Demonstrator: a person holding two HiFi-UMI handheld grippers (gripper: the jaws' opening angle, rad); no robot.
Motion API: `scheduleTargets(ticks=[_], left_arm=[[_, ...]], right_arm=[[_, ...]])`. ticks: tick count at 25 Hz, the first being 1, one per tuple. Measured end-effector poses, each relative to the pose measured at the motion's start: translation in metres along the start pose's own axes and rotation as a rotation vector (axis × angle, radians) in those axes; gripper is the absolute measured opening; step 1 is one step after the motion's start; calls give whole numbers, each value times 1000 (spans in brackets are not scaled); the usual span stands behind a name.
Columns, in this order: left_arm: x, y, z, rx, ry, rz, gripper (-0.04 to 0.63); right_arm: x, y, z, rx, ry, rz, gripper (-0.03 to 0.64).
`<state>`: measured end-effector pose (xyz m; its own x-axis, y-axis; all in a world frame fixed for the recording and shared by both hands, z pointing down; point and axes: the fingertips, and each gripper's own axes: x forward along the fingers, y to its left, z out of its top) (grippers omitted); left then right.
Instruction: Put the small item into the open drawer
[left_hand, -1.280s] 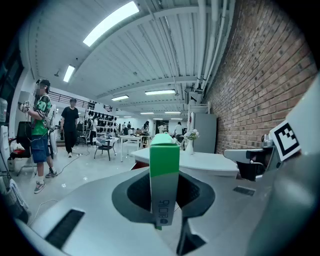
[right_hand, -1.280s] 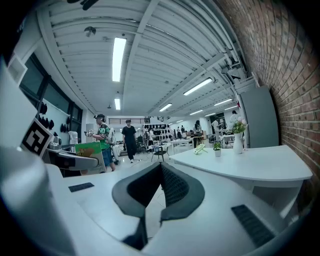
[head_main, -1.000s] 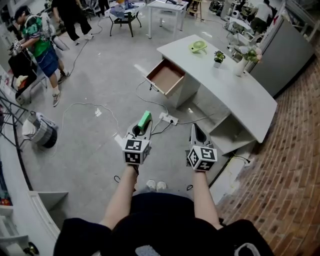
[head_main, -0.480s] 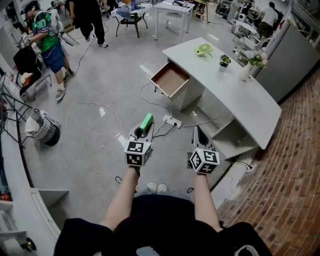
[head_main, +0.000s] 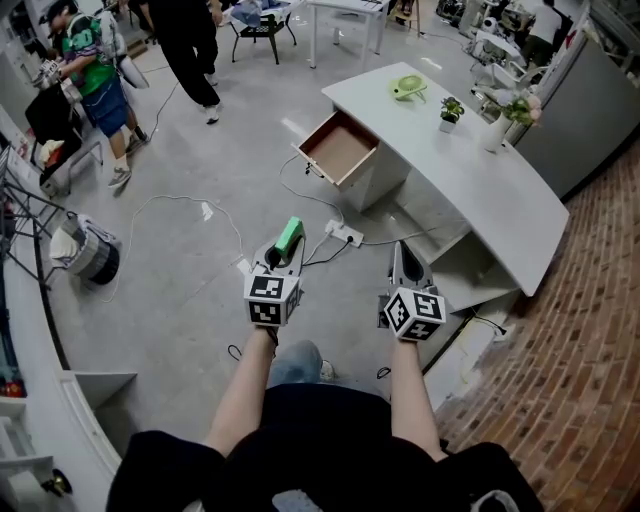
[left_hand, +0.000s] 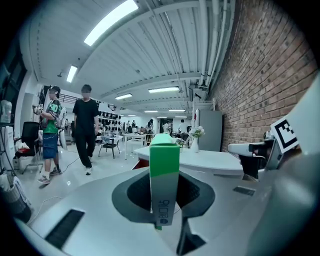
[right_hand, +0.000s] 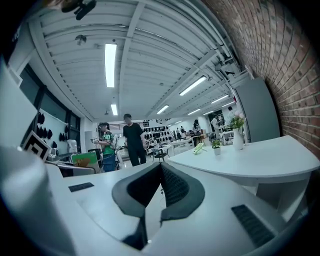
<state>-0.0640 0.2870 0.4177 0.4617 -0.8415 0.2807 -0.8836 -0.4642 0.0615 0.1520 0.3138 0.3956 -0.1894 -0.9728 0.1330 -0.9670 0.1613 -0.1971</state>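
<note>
The pick-up looks finished. The left gripper (head_main: 284, 254) has its fingers (left_hand: 131, 192) clenched on the small green box (left_hand: 164, 167). The box stands upright between them, its grey lower half pinched by the pads and its green top jutting past the fingertips toward 12 o'clock. In the head view the box is over the bare floor (head_main: 190, 290), not over any furniture.

What remains is the delivery. The open drawer (head_main: 340, 150) lies well apart from the box, at about 1 o'clock from it, pulled out of the white surface (head_main: 480, 190). Its brown inside appears to hold nothing. Closing the distance, bringing the box over the drawer and letting go are all not yet done.

At 3 o'clock from the left gripper, the right gripper (head_main: 402, 262) carries nothing, and its fingers (right_hand: 172, 187) are pressed together.
</note>
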Motion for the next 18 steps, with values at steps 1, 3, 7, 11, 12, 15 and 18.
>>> scheduleTargets(ticks=[1,3,7,11,12,15,18], left_arm=[[3,-1,-2,-5,3,3,87],[8,-3,-5,-15,11,8,87],[19,-4,-1,-14,15,15,87],[34,1,-2,-17,16,17,87],[40,4,-3,-19,18,18,87],[57,17,-3,-25,20,24,87],[78,32,3,-30,13,31,87]], right_arm=[[1,-4,0,-4,3,0,2],[2,-12,-2,-4,12,0,2],[10,-24,-4,10,25,-4,2],[26,-30,-5,16,28,-1,2],[33,-31,-5,17,28,0,2],[53,-34,-3,15,26,3,2],[76,-38,1,10,20,2,2]])
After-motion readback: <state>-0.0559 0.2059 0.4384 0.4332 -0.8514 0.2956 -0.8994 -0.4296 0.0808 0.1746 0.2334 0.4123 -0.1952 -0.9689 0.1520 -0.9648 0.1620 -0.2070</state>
